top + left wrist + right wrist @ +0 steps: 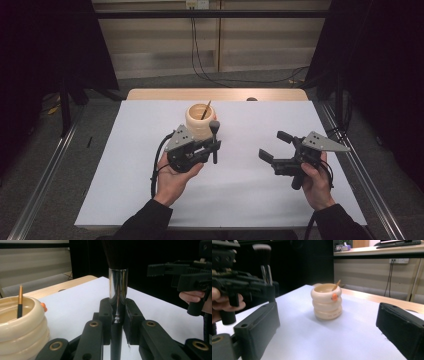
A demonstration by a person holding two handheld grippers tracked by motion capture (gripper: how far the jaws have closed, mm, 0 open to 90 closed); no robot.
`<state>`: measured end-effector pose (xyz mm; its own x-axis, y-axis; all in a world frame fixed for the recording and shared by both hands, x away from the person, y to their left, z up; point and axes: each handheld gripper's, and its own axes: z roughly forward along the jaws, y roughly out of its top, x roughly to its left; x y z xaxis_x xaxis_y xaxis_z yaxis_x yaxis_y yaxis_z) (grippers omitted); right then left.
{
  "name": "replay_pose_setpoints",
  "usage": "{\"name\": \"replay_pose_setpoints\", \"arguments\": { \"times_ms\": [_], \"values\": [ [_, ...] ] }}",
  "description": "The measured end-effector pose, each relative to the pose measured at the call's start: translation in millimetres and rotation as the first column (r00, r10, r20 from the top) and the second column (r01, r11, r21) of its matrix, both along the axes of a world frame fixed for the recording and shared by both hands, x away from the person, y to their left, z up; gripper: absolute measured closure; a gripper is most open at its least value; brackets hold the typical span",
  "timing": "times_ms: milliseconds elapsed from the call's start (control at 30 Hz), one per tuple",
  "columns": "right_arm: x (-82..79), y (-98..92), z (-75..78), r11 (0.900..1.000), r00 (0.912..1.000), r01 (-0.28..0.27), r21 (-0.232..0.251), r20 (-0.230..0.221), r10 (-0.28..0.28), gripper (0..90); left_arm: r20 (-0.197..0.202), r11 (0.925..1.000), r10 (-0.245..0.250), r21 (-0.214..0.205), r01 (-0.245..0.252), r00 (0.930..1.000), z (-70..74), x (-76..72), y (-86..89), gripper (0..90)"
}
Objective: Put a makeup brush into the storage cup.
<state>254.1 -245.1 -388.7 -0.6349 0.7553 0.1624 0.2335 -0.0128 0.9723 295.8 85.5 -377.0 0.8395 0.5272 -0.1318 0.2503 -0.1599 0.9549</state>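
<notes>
In the left gripper view, the black fingers of the left gripper are seen clamped on the makeup brush at the base of its polished metal ferrule. The brush is held upright, long axis vertical, dark bristles on top and thin black handle below. The cream ribbed cup stands on the white tabletop just beyond the left gripper, so the left hand is judged the nearer. A slim gold-and-black brush is leaned inside the cup. The right gripper is held well apart to the right, its fingers spread wide with nothing between them.
</notes>
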Motion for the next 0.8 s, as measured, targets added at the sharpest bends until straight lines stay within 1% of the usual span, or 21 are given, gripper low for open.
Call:
{"name": "replay_pose_setpoints", "arguments": {
  "times_ms": [33, 67, 100, 133, 200, 233, 267, 300, 333, 367, 433, 467, 500, 567, 600, 633, 667, 700, 733, 767, 800],
  "values": [
    [-0.2, -0.5, -1.6, 1.0, 1.0, 0.005, -0.005, -0.003, -0.005, 4.9, 0.004, 0.9998, 0.017, 0.012, -0.018, 0.9998, 0.9, 0.4, 0.9, 78.6],
    [-0.9, -1.2, -3.1, 0.9999, 0.9999, 0.01, -0.014, -0.007, -0.011, 5.0, 0.007, 0.9999, 0.015, 0.008, -0.015, 0.9999, 0.9, 1.2, 1.6, 78.7],
    [-1.4, -1.9, -4.3, 0.9995, 0.9998, 0.016, -0.026, -0.008, -0.016, 5.0, 0.001, 0.9995, 0.031, 0.009, -0.031, 0.9995, 1.7, 1.4, 2.5, 78.7],
    [-2.0, -2.4, -5.9, 0.9997, 0.9998, 0.01, -0.023, -0.015, -0.01, 4.9, 0.001, 0.9992, 0.041, 0.005, -0.041, 0.9992, 2.5, 2.0, 3.7, 78.6],
    [-3.4, -4.3, -8.4, 0.9995, 0.9995, 0.012, -0.03, -0.027, -0.013, 4.4, 0.009, 0.9991, 0.042, 0.012, -0.042, 0.9991, 3.9, 4.2, 7.4, 78.7],
    [-4.3, -5.3, -9.6, 0.9993, 0.9995, 0.021, -0.031, -0.024, -0.022, 4.5, 0.005, 0.9993, 0.037, -0.001, -0.037, 0.9993, 3.9, 5.0, 8.6, 78.6],
    [-4.9, -6.2, -10.6, 0.9991, 0.9993, 0.031, -0.028, -0.02, -0.031, 4.5, 0.005, 0.9989, 0.046, 0.004, -0.046, 0.9989, 4.2, 5.4, 10.0, 78.7],
    [-5.7, -7.7, -11.6, 0.9988, 0.9993, 0.034, -0.035, -0.017, -0.034, 4.5, 0.002, 0.999, 0.046, -0.002, -0.046, 0.999, 4.1, 6.1, 11.3, 78.7],
    [-6.2, -8.3, -12.4, 0.9985, 0.999, 0.04, -0.036, -0.015, -0.041, 4.5, 0.003, 0.9984, 0.056, 0.009, -0.056, 0.9984, 4.6, 6.5, 12.9, 78.6],
    [-7.1, -9.3, -13.3, 0.9987, 0.999, 0.041, -0.031, -0.019, -0.042, 4.4, 0.003, 0.9989, 0.046, 0.002, -0.046, 0.9989, 4.5, 7.6, 14.3, 78.6],
    [-9.3, -10.7, -15.0, 0.9973, 0.9979, 0.064, -0.035, -0.009, -0.064, 3.7, 0.004, 0.9975, 0.07, -0.002, -0.07, 0.9975, 5.6, 7.2, 15.0, 78.7],
    [-11.0, -12.1, -16.2, 0.9965, 0.9972, 0.075, -0.039, -0.003, -0.075, 3.6, 0.005, 0.998, 0.063, 0.007, -0.063, 0.998, 6.5, 8.0, 16.4, 78.7],
    [-11.5, -13.3, -17.0, 0.9961, 0.9971, 0.076, -0.044, 0.003, -0.076, 3.5, 0.005, 0.9985, 0.054, -0.004, -0.054, 0.9985, 7.5, 9.2, 17.1, 78.7],
    [-13.4, -16.4, -18.7, 0.995, 0.9961, 0.088, -0.048, 0.004, -0.088, 2.6, 0.018, 0.9975, 0.068, 0.018, -0.068, 0.9975, 10.3, 10.4, 18.9, 78.7],
    [-14.0, -17.6, -19.1, 0.9949, 0.996, 0.089, -0.048, 0.0, -0.089, 2.4, 0.017, 0.9971, 0.075, 0.009, -0.075, 0.997, 11.7, 11.2, 19.1, 78.7],
    [-15.2, -20.0, -19.3, 0.9944, 0.9958, 0.091, -0.054, -0.008, -0.091, 1.5, 0.019, 0.9976, 0.068, 0.008, -0.068, 0.9975, 13.8, 12.7, 20.5, 78.7],
    [-16.3, -21.8, -20.0, 0.9936, 0.9952, 0.097, -0.057, -0.005, -0.098, 0.2, 0.023, 0.9967, 0.081, 0.008, -0.081, 0.9965, 15.2, 13.3, 21.1, 78.7],
    [-17.6, -23.6, -20.5, 0.9929, 0.9947, 0.102, -0.062, -0.005, -0.102, 0.0, 0.025, 0.9973, 0.072, 0.013, -0.073, 0.9971, 16.2, 14.8, 22.6, 78.7],
    [-19.0, -24.7, -20.6, 0.9913, 0.9934, 0.113, -0.067, -0.01, -0.114, 0.0, 0.023, 0.9964, 0.084, 0.004, -0.084, 0.9962, 17.1, 15.7, 23.1, 78.7],
    [-20.0, -27.8, -21.5, 0.9909, 0.994, 0.108, -0.08, -0.004, -0.109, 0.0, 0.031, 0.9965, 0.08, 0.019, -0.081, 0.9963, 18.0, 17.6, 25.1, 78.7],
    [-21.2, -29.9, -22.2, 0.9902, 0.9937, 0.111, -0.084, -0.002, -0.112, 0.0, 0.031, 0.9964, 0.084, 0.007, -0.084, 0.996, 18.3, 19.8, 25.7, 78.7]
  ]
}}
